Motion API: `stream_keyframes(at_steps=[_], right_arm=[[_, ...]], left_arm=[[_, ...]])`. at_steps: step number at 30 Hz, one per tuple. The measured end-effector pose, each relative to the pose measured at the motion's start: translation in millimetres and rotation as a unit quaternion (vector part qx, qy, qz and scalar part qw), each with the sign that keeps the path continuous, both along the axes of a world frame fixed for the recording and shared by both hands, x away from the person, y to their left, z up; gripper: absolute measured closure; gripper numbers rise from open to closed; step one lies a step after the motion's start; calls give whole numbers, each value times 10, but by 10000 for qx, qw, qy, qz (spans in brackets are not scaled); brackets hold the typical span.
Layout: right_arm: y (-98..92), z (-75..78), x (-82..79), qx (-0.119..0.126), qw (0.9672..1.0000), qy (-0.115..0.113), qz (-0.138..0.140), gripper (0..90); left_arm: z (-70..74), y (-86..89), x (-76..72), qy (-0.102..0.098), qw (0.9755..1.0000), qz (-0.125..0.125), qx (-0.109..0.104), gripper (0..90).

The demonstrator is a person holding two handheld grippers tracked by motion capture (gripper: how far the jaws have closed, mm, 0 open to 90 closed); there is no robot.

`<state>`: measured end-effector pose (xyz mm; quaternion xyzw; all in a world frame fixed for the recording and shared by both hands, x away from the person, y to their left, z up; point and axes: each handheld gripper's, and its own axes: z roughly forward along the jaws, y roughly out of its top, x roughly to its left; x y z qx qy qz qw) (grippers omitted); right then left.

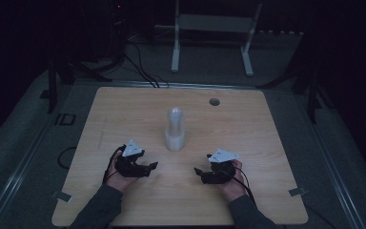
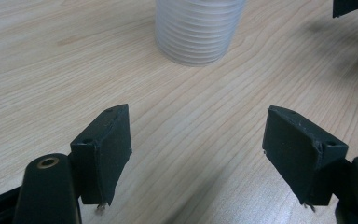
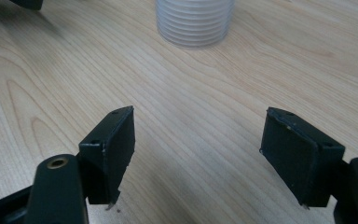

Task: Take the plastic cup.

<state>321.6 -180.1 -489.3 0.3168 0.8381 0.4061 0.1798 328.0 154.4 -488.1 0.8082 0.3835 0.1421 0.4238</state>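
Ribbed white cup stack [image 1: 175, 130] shows no readable label.

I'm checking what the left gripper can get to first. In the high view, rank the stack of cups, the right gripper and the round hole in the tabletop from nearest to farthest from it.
1. Stack of cups: ahead, at the table's middle.
2. Right gripper: across, near edge.
3. Round hole: far side.
Measured from the left gripper.

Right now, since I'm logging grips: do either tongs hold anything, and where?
Nothing: left tongs and right tongs stand open, short of the ribbed translucent plastic cup stack.
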Motion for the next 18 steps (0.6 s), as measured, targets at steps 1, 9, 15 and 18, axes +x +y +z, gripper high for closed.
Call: stream_keyframes(at_steps=[1,9,15,18], right_arm=[[-6,-11,2,5,10000,15,-5,257],[-15,-64,-3,-101,9999,53,-39,256],[38,-50,-12,-194,9998,31,69,257],[79,-16,-20,-231,9996,-26,146,257]], left_arm=[[8,0,-6,-13,10000,6,-6,236],[30,3,-29,-83,10000,4,-24,235],[72,91,-8,-86,9996,129,-215,220],[122,108,-10,-147,9995,127,-230,224]])
